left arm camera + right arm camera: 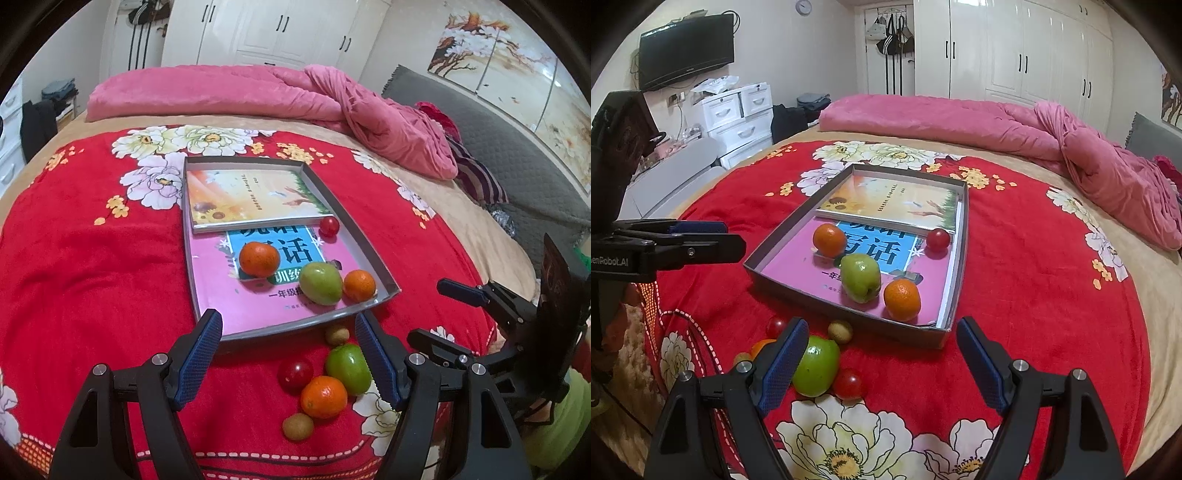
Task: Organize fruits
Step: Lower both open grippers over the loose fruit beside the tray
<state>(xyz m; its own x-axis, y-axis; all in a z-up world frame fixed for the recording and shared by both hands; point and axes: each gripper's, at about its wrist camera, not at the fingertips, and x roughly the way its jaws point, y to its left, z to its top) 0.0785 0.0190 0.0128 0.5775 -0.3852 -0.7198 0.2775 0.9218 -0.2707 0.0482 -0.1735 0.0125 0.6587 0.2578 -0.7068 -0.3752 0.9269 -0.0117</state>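
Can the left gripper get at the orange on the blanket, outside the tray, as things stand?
Probably yes. The left gripper is open, and the orange lies between its fingers with nothing over it, though a green fruit and cherry tomato crowd it.

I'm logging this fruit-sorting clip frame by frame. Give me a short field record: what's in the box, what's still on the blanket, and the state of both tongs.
container: shallow grey box on red floral blanket, lined with two books
in box: two tangerines, green mango, cherry tomato
on blanket: green fruit, tangerine, cherry tomatoes, two kiwis
left tongs: open, empty, above the loose pile
right tongs: open, empty, near the box's front edge
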